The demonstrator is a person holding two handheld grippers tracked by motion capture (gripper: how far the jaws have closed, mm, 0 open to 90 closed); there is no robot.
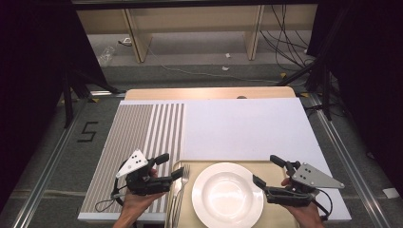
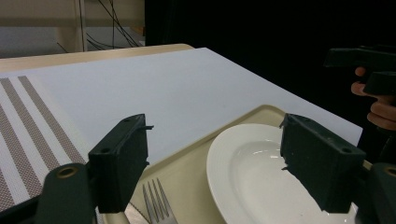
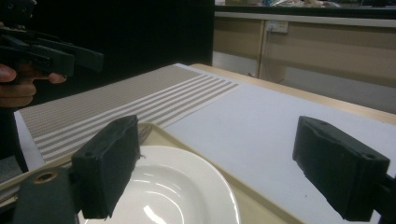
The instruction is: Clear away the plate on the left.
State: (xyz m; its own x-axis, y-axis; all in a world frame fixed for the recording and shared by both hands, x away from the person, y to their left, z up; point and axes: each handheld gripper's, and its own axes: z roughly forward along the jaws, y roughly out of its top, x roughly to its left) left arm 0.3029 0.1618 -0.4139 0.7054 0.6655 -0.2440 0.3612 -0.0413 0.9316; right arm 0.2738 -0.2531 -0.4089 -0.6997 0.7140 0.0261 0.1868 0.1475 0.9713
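Between the two open black grippers, left point(image 1: 172, 165) and right point(image 1: 266, 170), sits a round white ceramic plate point(image 1: 227, 195); silver fork point(image 1: 183, 176), handle toward the person, nearest the left.

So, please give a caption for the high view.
Two open claws, left and right, flank a white plate on a tray.

I see a white plate point(image 1: 227, 194) on a beige tray point(image 1: 266, 164); the placemat point(image 1: 142, 128) has grey-and-white stripes.

Our right tool point(image 3: 217, 163) gapes wide above the white plate point(image 3: 177, 191); a fork point(image 3: 144, 131) lies just beyond the plate.
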